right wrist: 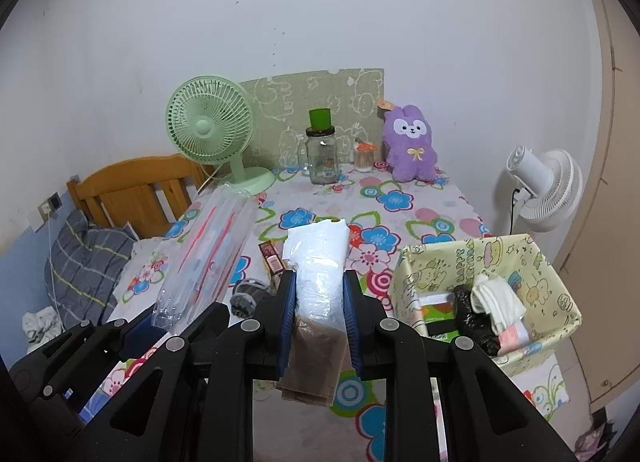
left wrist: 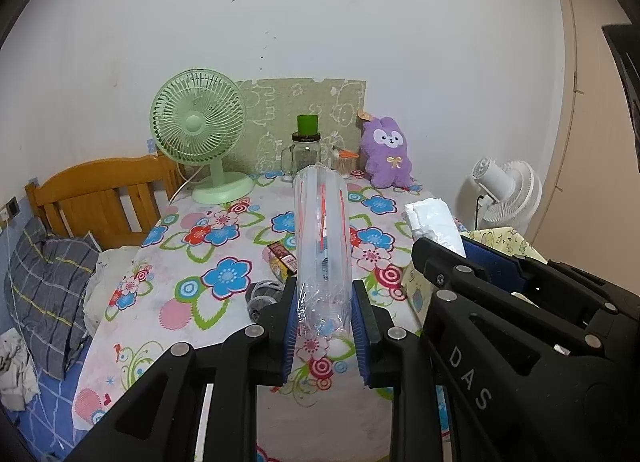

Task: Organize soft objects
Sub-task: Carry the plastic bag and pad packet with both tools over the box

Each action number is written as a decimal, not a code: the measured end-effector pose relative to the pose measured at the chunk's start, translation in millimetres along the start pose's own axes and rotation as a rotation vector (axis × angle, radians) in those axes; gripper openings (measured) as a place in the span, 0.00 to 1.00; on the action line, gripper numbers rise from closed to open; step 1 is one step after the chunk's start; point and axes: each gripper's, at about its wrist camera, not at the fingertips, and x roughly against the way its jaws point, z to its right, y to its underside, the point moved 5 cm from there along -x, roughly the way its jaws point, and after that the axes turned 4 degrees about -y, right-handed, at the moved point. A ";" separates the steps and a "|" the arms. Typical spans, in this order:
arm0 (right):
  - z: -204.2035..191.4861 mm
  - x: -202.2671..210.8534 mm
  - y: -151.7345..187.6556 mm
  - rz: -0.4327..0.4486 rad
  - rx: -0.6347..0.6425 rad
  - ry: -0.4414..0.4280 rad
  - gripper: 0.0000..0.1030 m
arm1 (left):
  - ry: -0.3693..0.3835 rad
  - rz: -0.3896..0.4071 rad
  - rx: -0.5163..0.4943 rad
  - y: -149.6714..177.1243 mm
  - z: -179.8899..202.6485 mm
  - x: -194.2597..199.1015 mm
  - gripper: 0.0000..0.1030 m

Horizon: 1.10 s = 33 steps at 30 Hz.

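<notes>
A: How is the clear plastic bag (left wrist: 323, 246) best handled at this step?

B: It is pinched at its near end only, so the rest stands out unsupported in front of the left gripper (left wrist: 325, 336). It is best kept level and carried slowly, judged from its limp look, so that nothing slides toward the far end. Red lines are seen through it; the contents cannot be made out

A: And the white plastic packet (right wrist: 318, 262)?

B: It is clamped between the blue pads of the right gripper (right wrist: 320, 326), with a brownish part hanging below the jaws. Both grippers are narrowed onto their loads, so 2 soft items are held at once above the flowered tablecloth (right wrist: 400, 197)

A: Where should they be taken?

B: The patterned basket (right wrist: 560, 294) stands just right of the right gripper and already holds a black bag and white cloth. It seems the likely place. The packet is nearer to it; the clear bag is farther left, beside a grey sock (right wrist: 246, 298) that lies on the table below the grippers
</notes>
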 end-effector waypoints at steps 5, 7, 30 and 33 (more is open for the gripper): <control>11.5 0.0 -3.4 -0.001 0.002 -0.006 0.25 | 0.011 -0.001 0.000 -4.1 12.6 -3.7 0.23; 17.4 -0.2 -4.8 -0.001 0.000 -0.006 0.25 | 0.018 -0.001 0.000 -5.9 19.5 -5.9 0.23; 98.0 -2.4 -9.9 0.000 -0.032 0.061 0.25 | 0.113 -0.015 -0.035 -15.9 95.6 -39.4 0.23; 107.8 -3.0 -10.1 0.001 -0.040 0.071 0.25 | 0.126 -0.018 -0.043 -16.4 106.0 -42.6 0.23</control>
